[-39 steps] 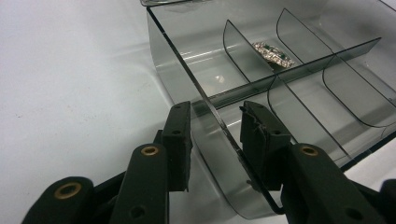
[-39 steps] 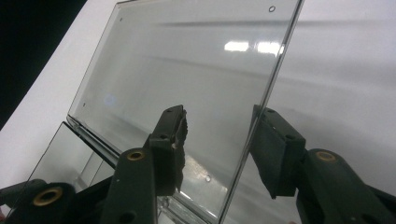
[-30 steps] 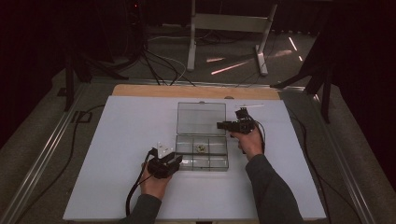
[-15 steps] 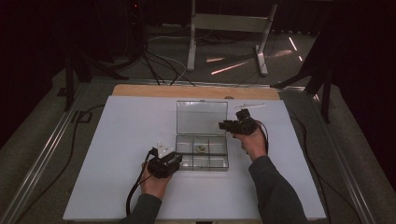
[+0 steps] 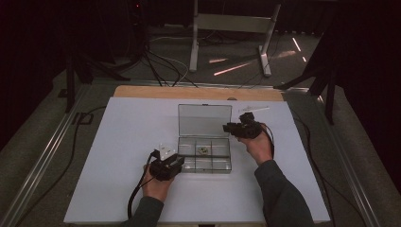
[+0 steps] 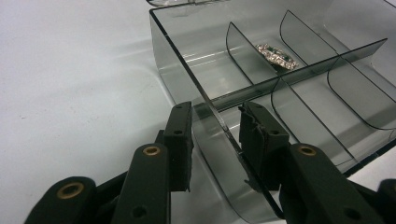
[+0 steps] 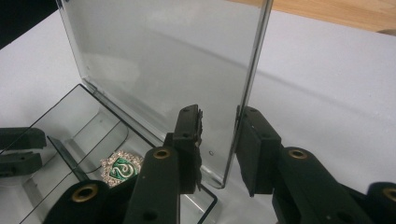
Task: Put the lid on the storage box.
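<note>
A clear plastic compartment box [image 5: 204, 169] lies mid-table with its lid [image 5: 204, 120] raised behind it. A green and silver badge [image 5: 204, 150] lies in a middle rear compartment. My left gripper [image 5: 176, 161] is at the box's left front corner. In the left gripper view its jaws [image 6: 215, 122] stand open astride the box's side wall [image 6: 187, 74], and the badge [image 6: 276, 56] lies beyond. My right gripper [image 5: 227, 126] is at the lid's right edge. The right gripper view shows it [image 7: 219, 126] open around that lid [image 7: 159, 60] edge, above the badge [image 7: 121, 169].
The box rests on a white sheet [image 5: 118, 156] with a wooden table edge [image 5: 198, 92] at the back. A small pale strip [image 5: 254, 109] lies behind the right gripper. Cables and a metal stand [image 5: 227, 28] are on the floor beyond.
My right gripper has shifted slightly at the lid's right edge. The left gripper and the box have stayed put.
</note>
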Tool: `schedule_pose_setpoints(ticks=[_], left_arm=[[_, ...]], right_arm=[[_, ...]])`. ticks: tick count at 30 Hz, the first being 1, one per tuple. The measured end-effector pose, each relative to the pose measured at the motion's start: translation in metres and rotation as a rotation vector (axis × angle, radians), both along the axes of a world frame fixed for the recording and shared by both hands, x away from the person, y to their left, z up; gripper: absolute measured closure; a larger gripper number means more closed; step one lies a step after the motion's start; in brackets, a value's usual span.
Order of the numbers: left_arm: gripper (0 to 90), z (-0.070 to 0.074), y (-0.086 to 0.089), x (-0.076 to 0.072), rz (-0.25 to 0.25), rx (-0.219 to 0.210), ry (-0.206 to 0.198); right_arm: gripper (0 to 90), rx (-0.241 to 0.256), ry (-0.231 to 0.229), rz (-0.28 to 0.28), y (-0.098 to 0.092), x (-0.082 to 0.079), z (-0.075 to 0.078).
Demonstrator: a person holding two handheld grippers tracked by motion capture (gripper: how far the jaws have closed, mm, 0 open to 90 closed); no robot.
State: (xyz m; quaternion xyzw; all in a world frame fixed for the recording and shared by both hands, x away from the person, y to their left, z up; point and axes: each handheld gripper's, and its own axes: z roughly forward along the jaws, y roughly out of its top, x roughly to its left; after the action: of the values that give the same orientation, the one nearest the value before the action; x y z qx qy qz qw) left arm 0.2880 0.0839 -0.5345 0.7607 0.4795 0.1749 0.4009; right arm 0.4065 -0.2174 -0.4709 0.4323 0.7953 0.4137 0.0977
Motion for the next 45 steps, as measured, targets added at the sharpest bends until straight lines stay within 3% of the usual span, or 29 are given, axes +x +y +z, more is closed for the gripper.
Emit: schedule_pose_setpoints(ticks=[14,33,45], left_arm=[[66.0,0.0,0.0,0.0,-0.001,0.002,-0.002],[67.5,0.0,-0.001,-0.001,-0.005,0.004,-0.005],[68.1,0.001,-0.001,-0.001,-0.006,0.009,-0.004]], right_arm=[[71.7,-0.045,-0.04,0.021,0.002,-0.011,0.005],[71.6,-0.058,-0.053,0.032,-0.002,-0.022,0.007],[71.4,-0.093,-0.079,0.045,-0.001,-0.03,0.008]])
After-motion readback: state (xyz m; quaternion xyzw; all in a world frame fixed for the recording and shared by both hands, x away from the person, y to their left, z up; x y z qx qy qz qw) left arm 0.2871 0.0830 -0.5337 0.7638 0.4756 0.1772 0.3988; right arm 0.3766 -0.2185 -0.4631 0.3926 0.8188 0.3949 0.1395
